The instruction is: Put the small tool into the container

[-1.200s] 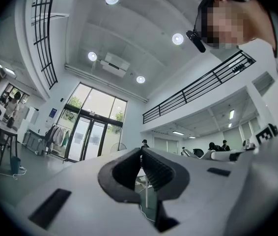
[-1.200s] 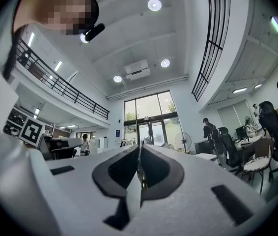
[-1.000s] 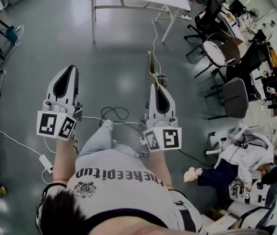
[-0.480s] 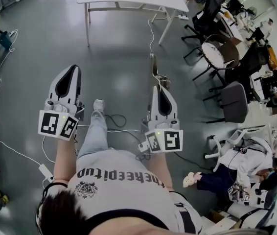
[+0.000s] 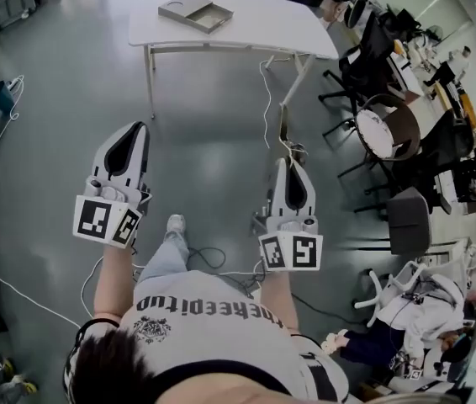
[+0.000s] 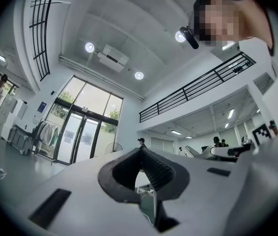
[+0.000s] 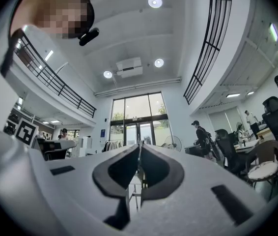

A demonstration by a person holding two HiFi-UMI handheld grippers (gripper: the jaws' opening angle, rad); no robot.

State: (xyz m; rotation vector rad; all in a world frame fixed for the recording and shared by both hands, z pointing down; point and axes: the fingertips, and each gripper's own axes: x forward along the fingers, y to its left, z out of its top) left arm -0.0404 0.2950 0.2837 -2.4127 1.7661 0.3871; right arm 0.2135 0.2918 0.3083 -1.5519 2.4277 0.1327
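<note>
Floor (image 5: 213,124): grey, glossy, with cables lying across it.

Desk (image 5: 246,28): white, ahead of me at the top of the head view. Office chairs (image 5: 406,217) crowd the right side of the room.

Writing: the black print across my grey shirt (image 5: 213,335) is upside down from the head camera. It seems to spell "thekeepitup", but I am not sure of every letter. A round crest sits below it, too small to read. No other text is legible.

Left claw (image 5: 141,126): held out over the floor on my left. Its marker cube (image 5: 105,221) shows black-and-white square patterns only, no words. In the left gripper view the dark pads meet at the tip. It is closed, with nothing between the jaws.

Right claw (image 5: 286,162): held out on my right, with a marker cube (image 5: 290,251) of the same kind. In the right gripper view the jaws are pressed together with only a thin sliver between the pads. They are closed on the small tool.

Container (image 5: 189,11): a flat grey tray with a round recess, lying on the far left part of the desk.

Small tool (image 5: 283,124): a thin stick standing out past the right claw's tips, over the floor. It is well apart from the container and short of the desk.
</note>
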